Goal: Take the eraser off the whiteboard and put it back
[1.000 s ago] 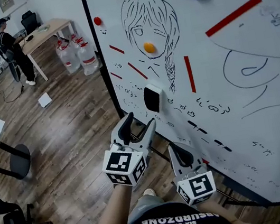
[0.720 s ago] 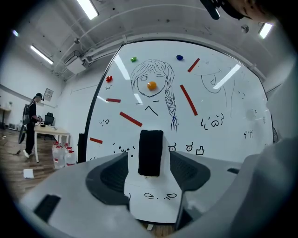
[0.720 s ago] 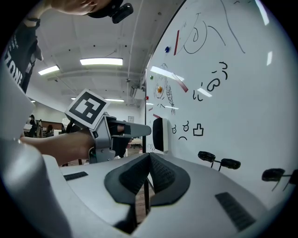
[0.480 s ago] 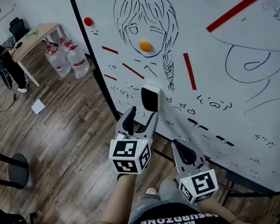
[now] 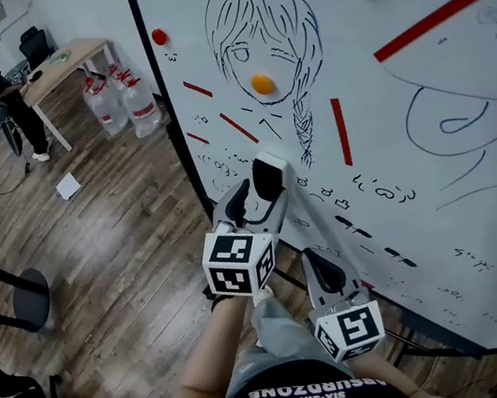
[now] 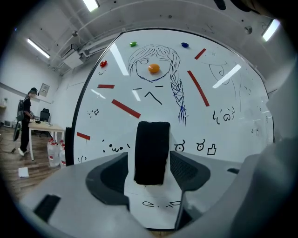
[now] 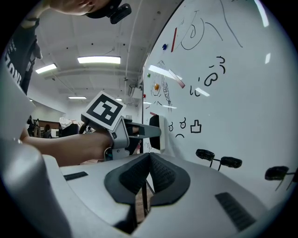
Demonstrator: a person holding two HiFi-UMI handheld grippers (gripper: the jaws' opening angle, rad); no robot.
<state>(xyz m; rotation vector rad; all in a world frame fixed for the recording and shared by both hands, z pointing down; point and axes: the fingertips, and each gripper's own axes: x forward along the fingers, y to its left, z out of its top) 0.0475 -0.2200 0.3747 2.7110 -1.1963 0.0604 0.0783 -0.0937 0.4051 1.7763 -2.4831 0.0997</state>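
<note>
So the left gripper (image 5: 253, 200) has its jaws wide apart with the black eraser (image 5: 268, 176) sitting between them on the whiteboard (image 5: 440, 207) (not pinched yet), while the right gripper (image 5: 314, 266) hangs lower, jaws pressed together on nothing.

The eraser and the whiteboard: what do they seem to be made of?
Eraser: the dark face looks like black felt or a similar fibrous cloth, matte, with a fuzzy lower edge. The white body behind it looks like smooth plastic.
Whiteboard: a glossy white coated surface that mirrors the ceiling lights. Round magnets cling to it, so there is probably steel underneath, but this cannot be seen.
</note>
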